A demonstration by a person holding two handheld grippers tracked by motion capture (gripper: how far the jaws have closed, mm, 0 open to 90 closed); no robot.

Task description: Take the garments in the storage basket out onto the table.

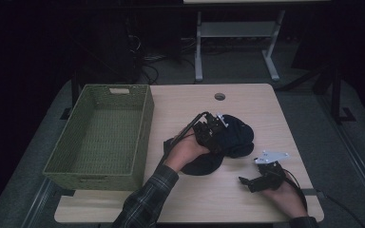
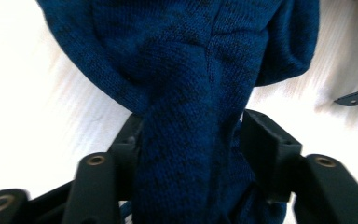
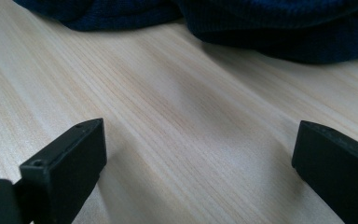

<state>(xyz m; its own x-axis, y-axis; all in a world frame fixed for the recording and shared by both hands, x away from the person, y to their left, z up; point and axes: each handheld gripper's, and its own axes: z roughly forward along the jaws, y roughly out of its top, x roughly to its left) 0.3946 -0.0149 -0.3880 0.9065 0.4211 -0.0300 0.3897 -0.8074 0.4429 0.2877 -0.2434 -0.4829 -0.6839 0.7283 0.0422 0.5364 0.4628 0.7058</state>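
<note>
Left gripper point(image 1: 217, 124) on dark blue knitted garment point(image 1: 228, 140) at counter point(image 1: 180, 99) centre; fold of knit between spread jaws, right pad apart from cloth, no squeeze visible. Right gripper point(image 1: 247, 181) near right, jaws wide apart, nothing between, just above bare wood. Green woven basket point(image 1: 145, 137) at left, rectangular, slot handles, holds nothing. Counter pale wood-grain, round hole at far edge.

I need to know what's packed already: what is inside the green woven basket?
The green woven basket shows only its bare woven floor in the high view. Its near wall hides a strip of floor behind it, so anything small there can't be seen.
</note>
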